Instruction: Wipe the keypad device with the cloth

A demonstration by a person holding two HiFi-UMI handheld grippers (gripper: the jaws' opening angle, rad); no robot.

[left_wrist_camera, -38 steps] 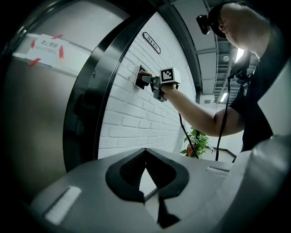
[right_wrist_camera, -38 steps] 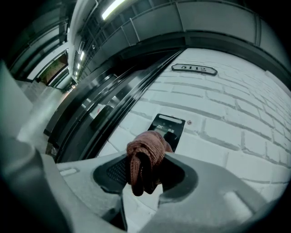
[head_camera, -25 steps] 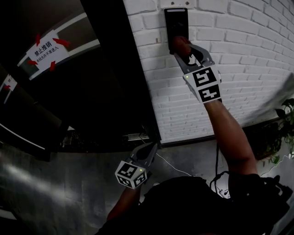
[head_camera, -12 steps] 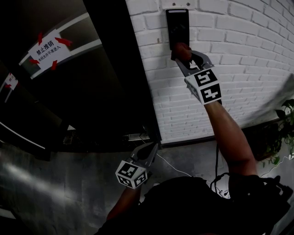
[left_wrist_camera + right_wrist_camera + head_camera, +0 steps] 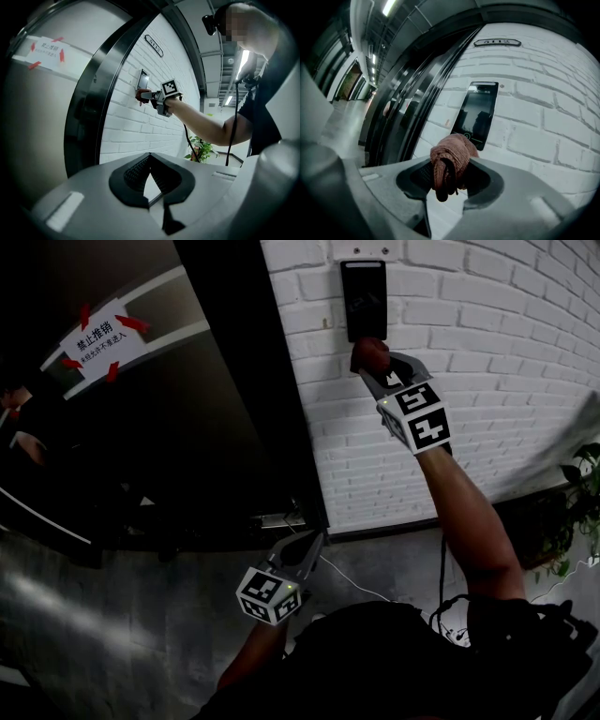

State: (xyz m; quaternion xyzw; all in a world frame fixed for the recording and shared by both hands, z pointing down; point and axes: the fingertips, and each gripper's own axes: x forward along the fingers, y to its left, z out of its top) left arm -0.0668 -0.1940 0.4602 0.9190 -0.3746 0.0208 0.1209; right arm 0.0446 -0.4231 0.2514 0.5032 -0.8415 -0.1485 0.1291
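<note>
Downward since a second ago, the right gripper [image 5: 381, 366] has slid its reddish cloth [image 5: 368, 352] to the keypad device's [image 5: 363, 298] bottom edge; the left gripper [image 5: 309, 546] hangs low. Left gripper view: jaws together, empty. Right gripper view: jaws clamp the bunched cloth [image 5: 449, 161] just below the keypad device [image 5: 477, 115].

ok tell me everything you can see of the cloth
The cloth is a small reddish-brown wad, knitted or ribbed in texture, bunched into folds with a loop hanging down. The right claw is shut on it, holding it up near the lower edge of the black keypad device on the white brick wall. Whether it touches the device is unclear.
</note>
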